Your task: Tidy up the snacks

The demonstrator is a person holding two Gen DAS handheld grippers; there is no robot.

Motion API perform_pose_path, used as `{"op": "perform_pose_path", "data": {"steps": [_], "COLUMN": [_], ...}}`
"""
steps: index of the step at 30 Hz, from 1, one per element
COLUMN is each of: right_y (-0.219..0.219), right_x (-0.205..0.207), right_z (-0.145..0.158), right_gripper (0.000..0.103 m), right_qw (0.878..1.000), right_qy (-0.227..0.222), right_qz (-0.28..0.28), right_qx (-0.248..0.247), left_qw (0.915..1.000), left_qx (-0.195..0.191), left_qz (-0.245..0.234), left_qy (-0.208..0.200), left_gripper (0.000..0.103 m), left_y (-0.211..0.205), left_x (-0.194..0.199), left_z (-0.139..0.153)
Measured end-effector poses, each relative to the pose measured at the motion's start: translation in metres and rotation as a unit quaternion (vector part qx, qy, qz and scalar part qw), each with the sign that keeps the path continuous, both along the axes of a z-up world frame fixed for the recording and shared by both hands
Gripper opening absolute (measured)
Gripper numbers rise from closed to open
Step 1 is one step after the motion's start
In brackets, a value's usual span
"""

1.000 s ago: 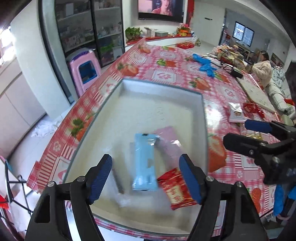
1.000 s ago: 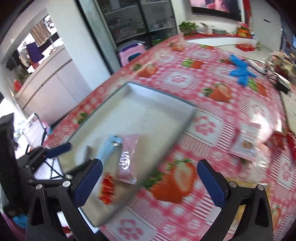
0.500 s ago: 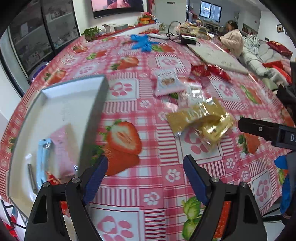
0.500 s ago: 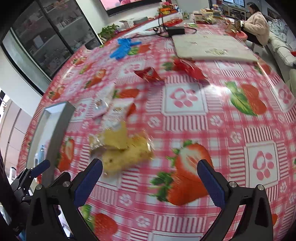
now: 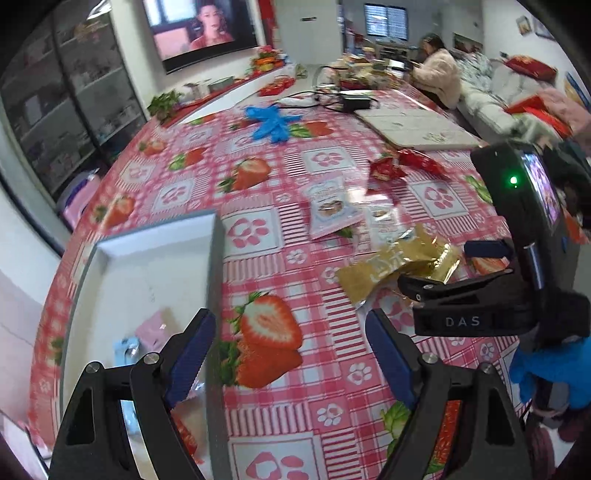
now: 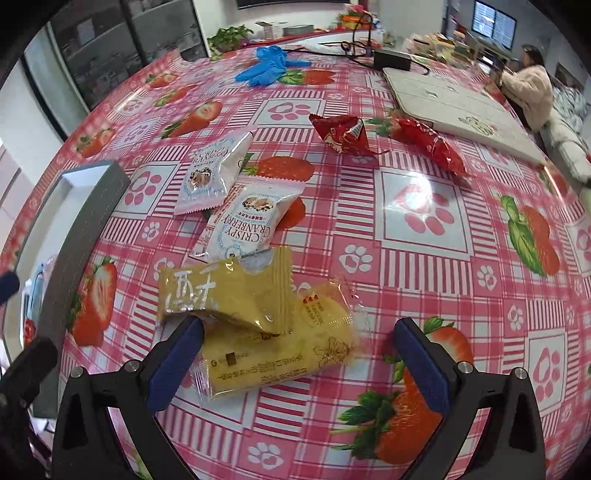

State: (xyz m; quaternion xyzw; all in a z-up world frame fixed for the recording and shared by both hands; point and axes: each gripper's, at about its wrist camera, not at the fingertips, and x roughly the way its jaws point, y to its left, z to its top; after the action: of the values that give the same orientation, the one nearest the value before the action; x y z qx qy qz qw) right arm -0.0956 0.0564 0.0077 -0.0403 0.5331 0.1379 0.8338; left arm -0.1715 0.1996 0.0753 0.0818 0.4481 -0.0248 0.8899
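A strawberry-print tablecloth [image 6: 424, 206] covers the desk. Far across it lie blue gloves [image 6: 267, 64], a black adapter [image 6: 392, 60] and a flat white board [image 6: 454, 107]. A television [image 5: 207, 31] hangs beyond.

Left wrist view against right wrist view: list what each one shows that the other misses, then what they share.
Only the left wrist view shows the television and the right gripper from outside, over the gold packets. Only the right wrist view makes the "Crispy Cranberry" packet readable, and shows the gold packets between its open jaws. Both show the grey tray, blue gloves, red packets and strawberry tablecloth.
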Motion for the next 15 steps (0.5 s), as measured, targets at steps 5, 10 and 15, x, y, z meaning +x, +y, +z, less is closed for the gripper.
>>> {"op": "perform_pose_path", "data": {"steps": [5, 10, 15], "right_y": [-0.053, -0.073, -0.068], "right_x": [0.0, -0.008, 0.0], "right_z": [0.001, 0.003, 0.004], "right_gripper": [0.103, 0.103, 0.103], "right_qw": [1.0, 1.0, 1.0], "right_qy": [0.007, -0.003, 0.004], "right_qz": [-0.017, -0.003, -0.026], "right_qx": [-0.002, -0.002, 0.003], "left_qw": [0.9976, 0.9963, 0.998], "left_qx": [0.014, 0.027, 0.004], "left_qz": [-0.067, -0.077, -0.047], "left_qy": [0.004, 0.026, 0.043], "left_gripper": [0.086, 0.086, 0.065], "left_y": [-0.042, -0.071, -0.068], "left_x": [0.027, 0.055, 0.067], "left_z": [-0.018, -0.047, -0.058]}}
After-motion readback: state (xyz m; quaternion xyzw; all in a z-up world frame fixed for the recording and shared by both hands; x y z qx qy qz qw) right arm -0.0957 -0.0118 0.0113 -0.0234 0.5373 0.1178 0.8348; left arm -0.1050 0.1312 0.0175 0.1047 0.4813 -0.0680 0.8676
